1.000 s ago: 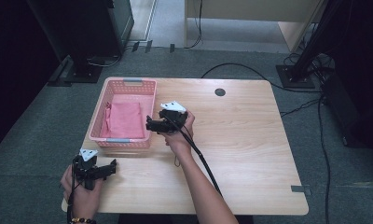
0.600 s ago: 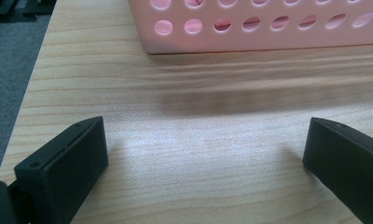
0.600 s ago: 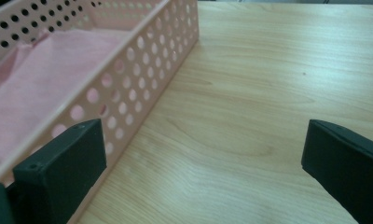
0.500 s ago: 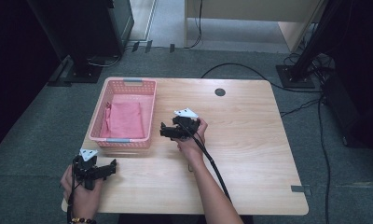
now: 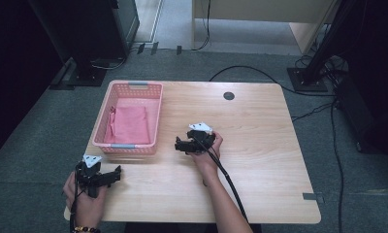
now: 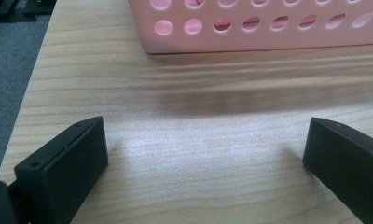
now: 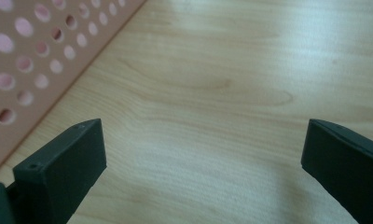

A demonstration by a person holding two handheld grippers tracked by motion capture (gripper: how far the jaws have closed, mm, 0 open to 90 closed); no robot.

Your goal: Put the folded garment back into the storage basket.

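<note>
One pink cloth (image 5: 129, 124) lies folded flat inside one pink basket (image 5: 153, 119) at the far left of the wooden table (image 5: 260, 145); the basket's long axis runs from the near edge toward the far edge, and the cloth lies lengthwise along it. Two grippers are present, one in each hand. The right gripper (image 5: 180, 144) hovers over the middle of the table, just beside the basket's near right corner, its jaws pointing left toward the basket; the forearm reaches in diagonally from the bottom edge, cable trailing along it. In the right gripper view the jaws stand wide apart with bare wood between them and the basket's holed wall at upper left. The left gripper (image 5: 115, 173) rests at the near left corner, jaws pointing right, likewise spread wide and holding nothing; the left gripper view shows the basket wall (image 6: 268, 28) ahead.
</note>
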